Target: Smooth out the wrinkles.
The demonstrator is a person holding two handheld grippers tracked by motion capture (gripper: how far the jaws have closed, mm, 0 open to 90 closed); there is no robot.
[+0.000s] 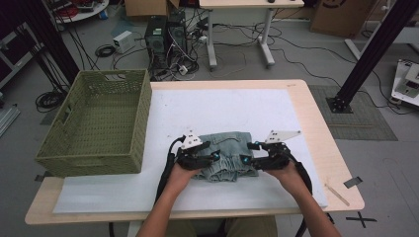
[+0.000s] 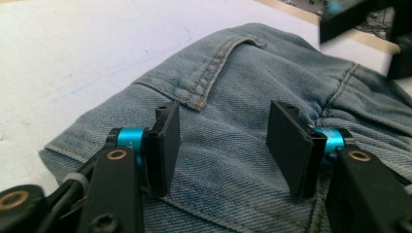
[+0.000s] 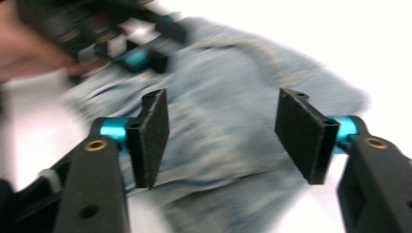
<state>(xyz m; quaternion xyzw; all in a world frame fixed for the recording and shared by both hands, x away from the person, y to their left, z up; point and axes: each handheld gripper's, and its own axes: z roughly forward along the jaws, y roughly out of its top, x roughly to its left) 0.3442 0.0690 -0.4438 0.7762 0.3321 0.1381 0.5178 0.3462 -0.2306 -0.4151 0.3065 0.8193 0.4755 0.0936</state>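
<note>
The folded denim garment (image 1: 230,155) is faded light blue with tan stitching, lying on a white mat (image 1: 207,108) over a pale wood table (image 1: 321,133). The woven basket (image 1: 99,123) is olive green. Both the left gripper (image 1: 213,157) and right gripper (image 1: 245,159) are black with turquoise collars and, seemingly, brass-coloured rivets.

One folded pair of faded blue denim shorts (image 1: 228,155) lies on one light wooden counter (image 1: 316,129), which carries one white sheet cover (image 1: 222,106). One olive-green woven rectangular basket (image 1: 99,123) stands there. Two black claws, left (image 1: 213,157) and right (image 1: 245,159), are in play.
</note>
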